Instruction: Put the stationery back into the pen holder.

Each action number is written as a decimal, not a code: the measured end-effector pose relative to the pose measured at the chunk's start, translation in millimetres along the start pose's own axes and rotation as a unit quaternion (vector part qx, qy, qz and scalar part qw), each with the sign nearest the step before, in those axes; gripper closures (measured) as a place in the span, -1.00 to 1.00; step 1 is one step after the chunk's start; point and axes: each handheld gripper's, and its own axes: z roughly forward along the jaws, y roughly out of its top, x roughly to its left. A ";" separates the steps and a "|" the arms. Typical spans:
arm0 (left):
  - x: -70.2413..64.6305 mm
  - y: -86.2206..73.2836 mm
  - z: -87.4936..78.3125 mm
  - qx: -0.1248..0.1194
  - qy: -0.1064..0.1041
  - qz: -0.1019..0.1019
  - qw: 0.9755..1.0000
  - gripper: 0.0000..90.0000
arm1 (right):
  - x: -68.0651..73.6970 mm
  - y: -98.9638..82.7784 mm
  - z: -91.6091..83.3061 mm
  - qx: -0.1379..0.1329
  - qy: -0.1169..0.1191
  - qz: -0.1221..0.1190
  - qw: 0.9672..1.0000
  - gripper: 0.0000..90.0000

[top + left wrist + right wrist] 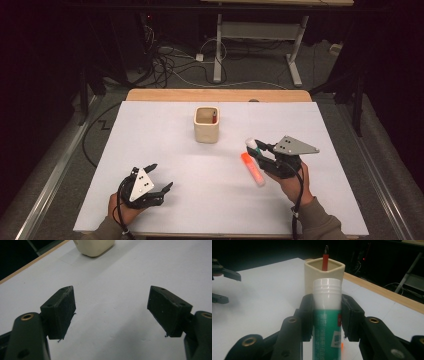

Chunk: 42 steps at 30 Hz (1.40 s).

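Note:
My right gripper point(327, 316) is shut on a glue stick point(327, 322) with a green label and a white ridged end, held lifted off the white table; in the high view the right gripper point(260, 148) holds the glue stick point(251, 144) right of centre. A cream square cup point(206, 124) stands at the middle back with a red pen point(325, 262) in it. In the right gripper view the cup point(324, 271) rises just behind the glue stick. An orange marker point(252, 169) lies on the table under the right gripper. My left gripper point(161, 176) rests at the front left, open and with nothing between its jaws point(111, 312).
The white table top point(165, 140) has a wooden edge point(218, 95) at the back. Beyond it are a dark floor with cables point(175, 60) and the legs of a white desk frame point(218, 50).

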 end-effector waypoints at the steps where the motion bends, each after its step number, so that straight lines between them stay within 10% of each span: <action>1: -0.1 -0.1 0.1 0.000 -0.001 -0.001 1.000 -0.51 | -0.6 0.2 1.6 0.001 -0.003 -0.002 1.000 0.46; 16: 0.6 -0.8 -1.2 -0.002 -0.002 -0.003 1.000 -0.51 | -7.3 25.6 24.7 -0.040 0.008 -0.003 0.999 0.46; 42: 1.0 -2.6 -4.2 -0.009 -0.004 -0.006 1.000 -0.51 | -5.4 71.6 116.5 -0.073 0.026 0.001 0.997 0.46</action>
